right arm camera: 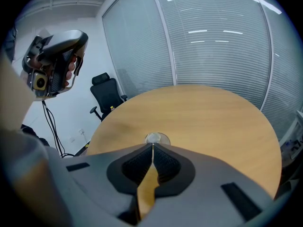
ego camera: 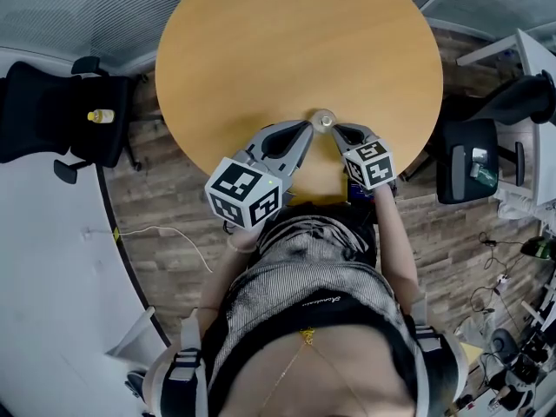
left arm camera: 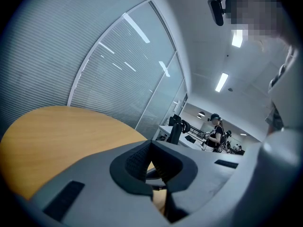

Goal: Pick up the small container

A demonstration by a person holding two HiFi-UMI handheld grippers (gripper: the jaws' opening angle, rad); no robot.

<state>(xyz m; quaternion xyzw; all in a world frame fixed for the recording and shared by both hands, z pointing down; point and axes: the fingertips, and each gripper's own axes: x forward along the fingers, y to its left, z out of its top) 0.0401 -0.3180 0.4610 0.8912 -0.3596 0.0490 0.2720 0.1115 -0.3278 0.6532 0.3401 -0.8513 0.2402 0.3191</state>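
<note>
Container point(ego camera: 323, 118), small and clear, resting on the round wooden table point(ego camera: 261, 42) near its front edge, between the tips of the two grippers. Right gripper point(right arm camera: 152, 146): jaws pressed fully together, tips at the container's near edge. No view shows whether they pinch its rim or merely touch it. Left gripper point(left arm camera: 150, 144): jaws likewise closed, with nothing between them, tips just beside the container on its other side. Task progress: both tools have been brought up to the object, but it appears to sit on the tabletop, so the lift is judged not yet done. A secure hold and the raise remain.
</note>
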